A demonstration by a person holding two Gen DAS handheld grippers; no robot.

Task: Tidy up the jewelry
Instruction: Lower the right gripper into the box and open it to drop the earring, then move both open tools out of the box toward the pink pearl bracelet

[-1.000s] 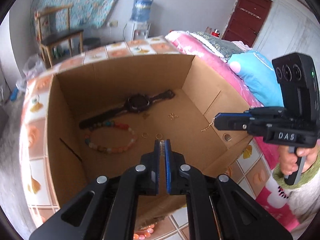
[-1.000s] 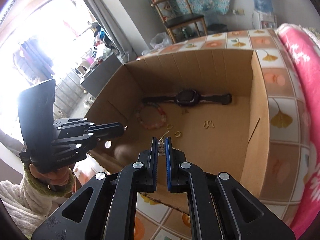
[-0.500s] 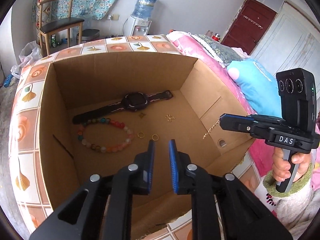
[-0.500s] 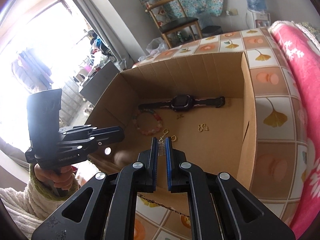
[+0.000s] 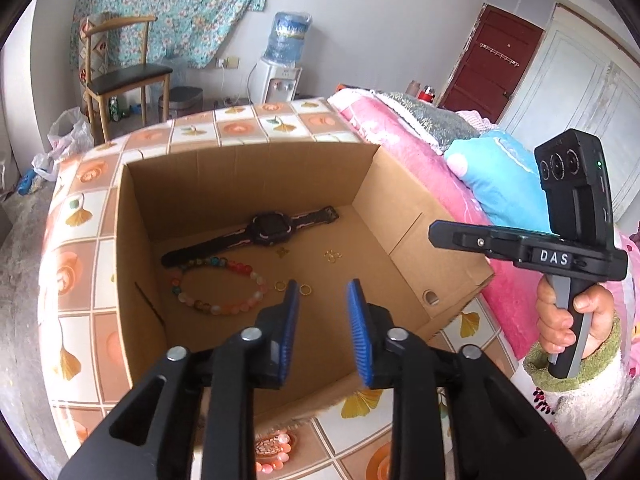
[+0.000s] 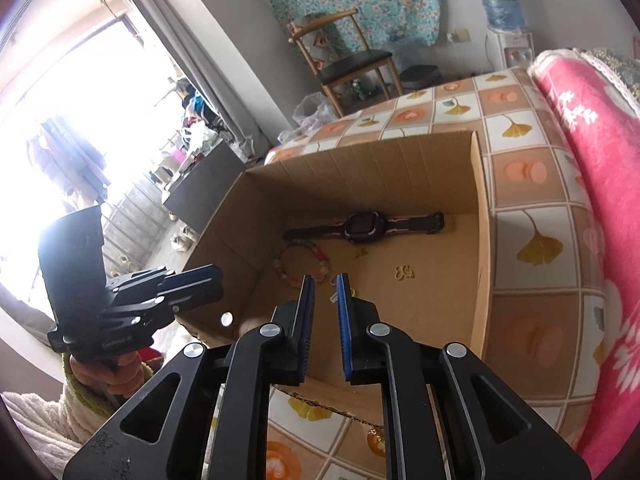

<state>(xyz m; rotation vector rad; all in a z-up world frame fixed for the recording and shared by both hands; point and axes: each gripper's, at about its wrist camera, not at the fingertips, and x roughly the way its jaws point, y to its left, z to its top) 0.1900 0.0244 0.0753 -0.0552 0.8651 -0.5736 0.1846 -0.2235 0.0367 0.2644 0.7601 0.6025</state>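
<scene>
An open cardboard box (image 5: 440, 264) holds a black watch (image 5: 268, 230), a coloured bead bracelet (image 5: 224, 304), two small gold rings (image 5: 305, 289) and gold earrings (image 5: 332, 255). My left gripper (image 5: 323, 285) hovers over the box's near edge. Its jaws are opening and nothing is between them. My right gripper (image 6: 323, 280) is over the same box, its jaws opening by a narrow gap. Through that gap a short bit of thin gold chain (image 6: 333, 296) shows below the pads, not pressed by them. Each gripper shows in the other's view: the right gripper (image 5: 434, 236) and the left gripper (image 6: 216, 276).
The box sits on a tiled orange-and-white cloth (image 5: 80, 256). A pink blanket (image 6: 592, 168) and a blue pillow (image 5: 496, 184) lie to the right. More beads (image 5: 272, 452) lie on the cloth in front of the box. A chair (image 5: 120, 76) and a water dispenser (image 5: 280, 64) stand at the back.
My left jaws went from shut on the chain's end to wide apart. The chain that hung from my right gripper's tip is gone from it, and the right jaws have parted. Both hands rose a little.
</scene>
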